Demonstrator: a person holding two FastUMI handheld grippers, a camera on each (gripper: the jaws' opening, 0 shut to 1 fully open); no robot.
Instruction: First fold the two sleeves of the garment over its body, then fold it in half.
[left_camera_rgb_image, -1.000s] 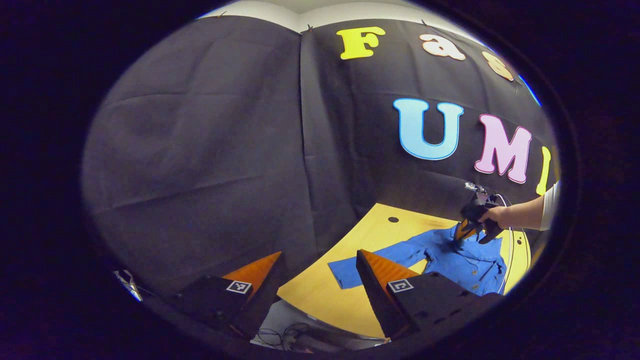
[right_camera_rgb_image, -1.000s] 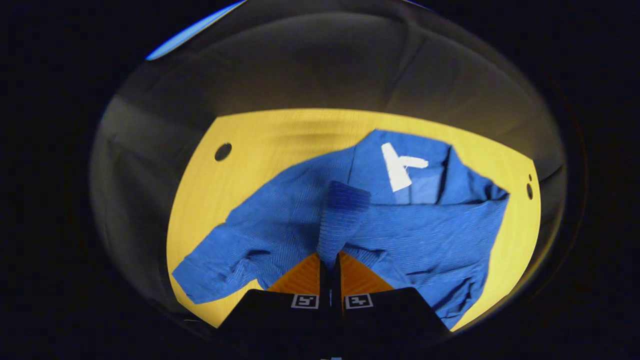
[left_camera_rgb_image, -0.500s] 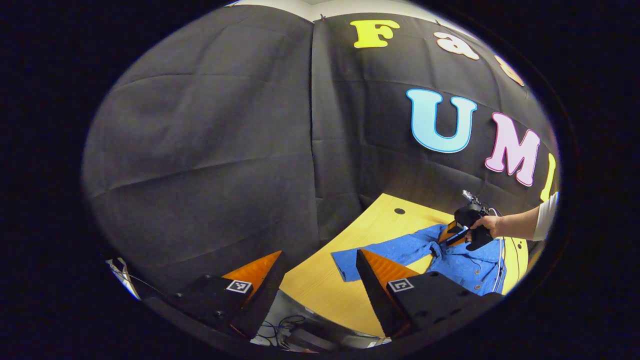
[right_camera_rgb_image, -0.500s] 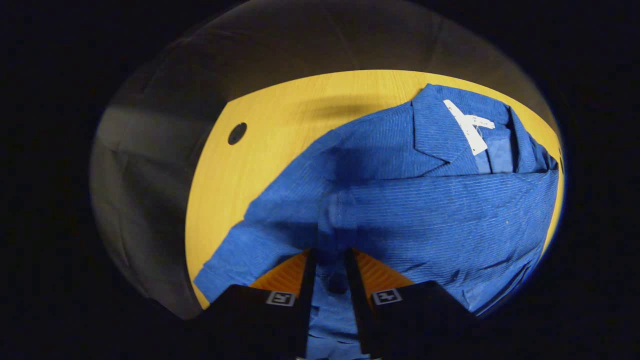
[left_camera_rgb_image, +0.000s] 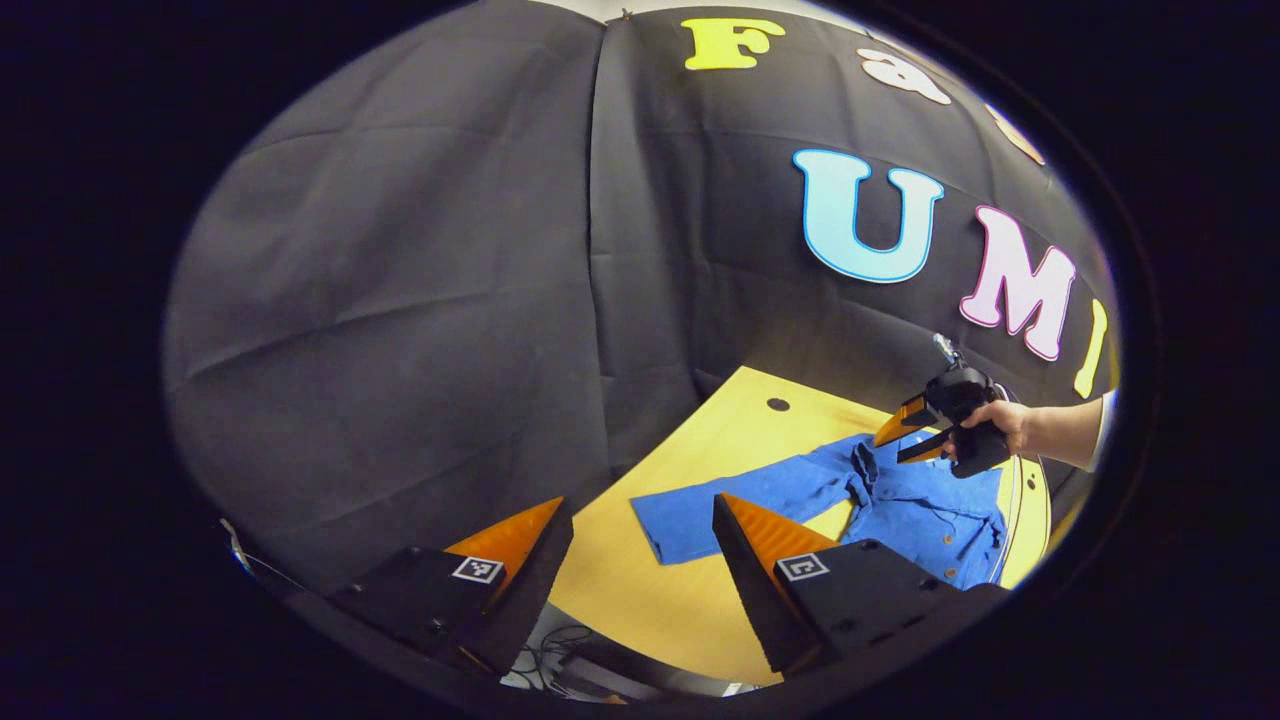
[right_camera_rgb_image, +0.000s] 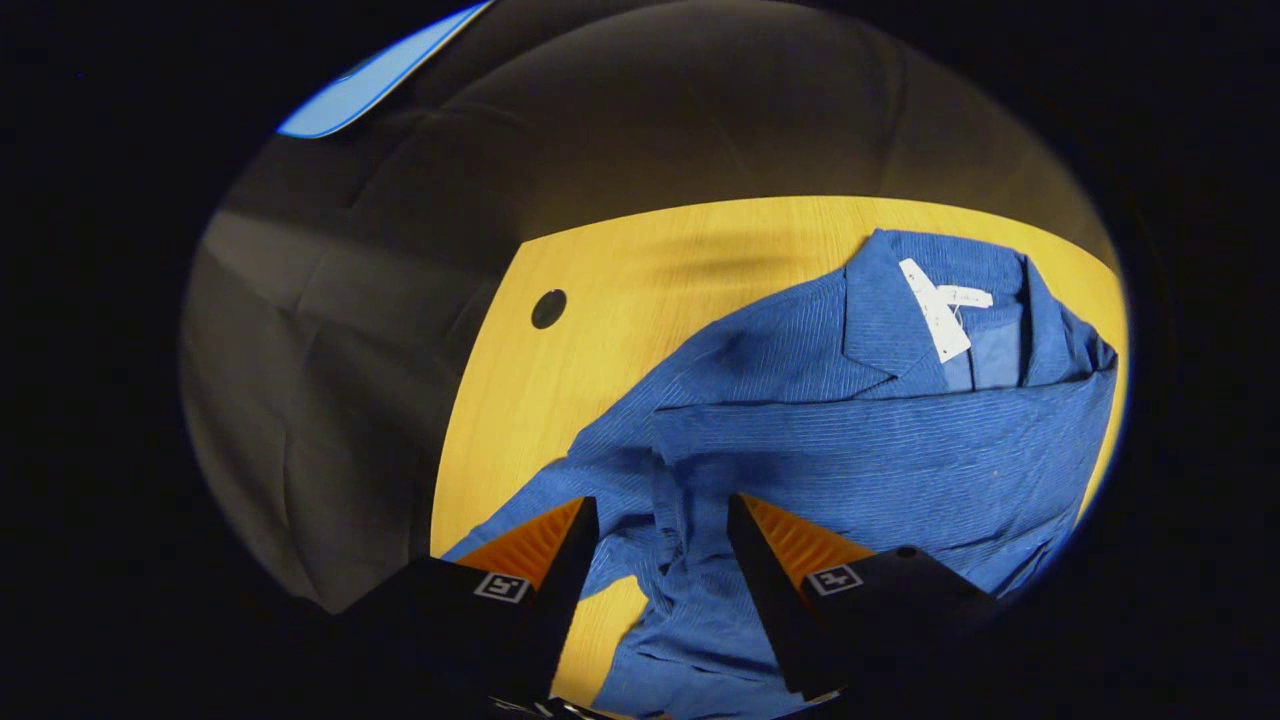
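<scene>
A blue shirt (right_camera_rgb_image: 860, 440) lies on a yellow wooden table (right_camera_rgb_image: 640, 270), its collar and white neck label (right_camera_rgb_image: 935, 308) toward the far right in the right gripper view. One sleeve (right_camera_rgb_image: 880, 420) lies folded across the body of the shirt, its cuff end bunched near the middle. The right gripper (right_camera_rgb_image: 660, 510) hangs just above that bunched cloth with its fingers spread apart and nothing between them. In the left gripper view the other sleeve (left_camera_rgb_image: 740, 495) stretches out flat to the left over the table (left_camera_rgb_image: 640, 600), away from the body. The left gripper (left_camera_rgb_image: 640, 515) is held at the near edge of the table, its fingers wide apart and empty. Farther off in that view, a hand (left_camera_rgb_image: 1000, 420) holds the right gripper (left_camera_rgb_image: 890, 447) over the shirt (left_camera_rgb_image: 920, 510), near the collar. A small round hole (left_camera_rgb_image: 778, 404) sits in the far part of the tabletop.
</scene>
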